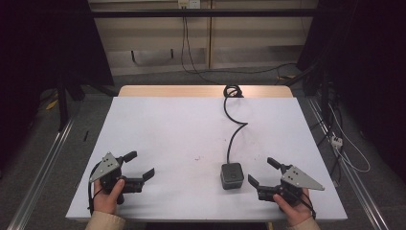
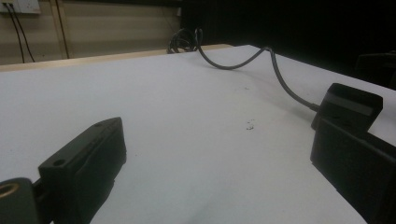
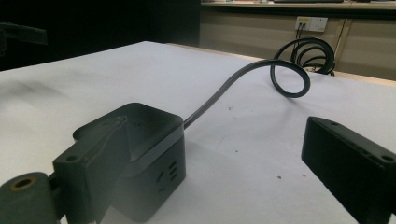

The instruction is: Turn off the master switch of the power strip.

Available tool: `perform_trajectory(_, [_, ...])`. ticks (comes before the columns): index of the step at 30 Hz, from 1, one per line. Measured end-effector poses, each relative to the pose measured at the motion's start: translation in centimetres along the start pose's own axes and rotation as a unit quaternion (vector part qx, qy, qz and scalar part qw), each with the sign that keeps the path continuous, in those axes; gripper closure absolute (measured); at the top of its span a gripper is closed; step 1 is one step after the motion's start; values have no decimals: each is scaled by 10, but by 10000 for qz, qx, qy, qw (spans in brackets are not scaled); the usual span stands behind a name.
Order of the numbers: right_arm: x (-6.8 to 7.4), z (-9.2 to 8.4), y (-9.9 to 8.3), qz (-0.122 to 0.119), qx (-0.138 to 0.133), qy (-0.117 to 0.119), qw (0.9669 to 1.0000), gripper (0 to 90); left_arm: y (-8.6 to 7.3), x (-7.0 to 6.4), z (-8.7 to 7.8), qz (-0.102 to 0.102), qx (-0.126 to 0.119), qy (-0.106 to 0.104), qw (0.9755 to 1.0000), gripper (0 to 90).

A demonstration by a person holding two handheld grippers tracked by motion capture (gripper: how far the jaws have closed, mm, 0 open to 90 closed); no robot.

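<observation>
The socket cube (image 1: pixel 232 175) sits on the white table (image 1: pixel 167 124) just beside the right gripper (image 1: pixel 262 172), off the tips of its jaws — these stand wide apart and hold nothing. In the right gripper view the cube lies behind one jaw, not between the two. Its cord (image 1: pixel 234 125) runs away from the jaws to a coil at the table's far edge. The left gripper (image 1: pixel 141 165) rests well apart from the cube — jaws spread wide, bare table between them.
</observation>
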State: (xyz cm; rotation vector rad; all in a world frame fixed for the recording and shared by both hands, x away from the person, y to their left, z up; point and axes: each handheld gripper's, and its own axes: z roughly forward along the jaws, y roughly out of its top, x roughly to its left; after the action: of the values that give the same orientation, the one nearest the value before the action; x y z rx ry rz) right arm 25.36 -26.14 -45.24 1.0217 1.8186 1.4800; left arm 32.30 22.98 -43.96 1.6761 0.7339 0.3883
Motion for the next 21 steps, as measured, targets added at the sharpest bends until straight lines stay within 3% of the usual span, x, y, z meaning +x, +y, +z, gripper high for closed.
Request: perform_trajectory(21, [1, 3, 2, -5, 91, 3, 10000, 100, 3, -2, 1, 26, -87, 5, 10000, 31])
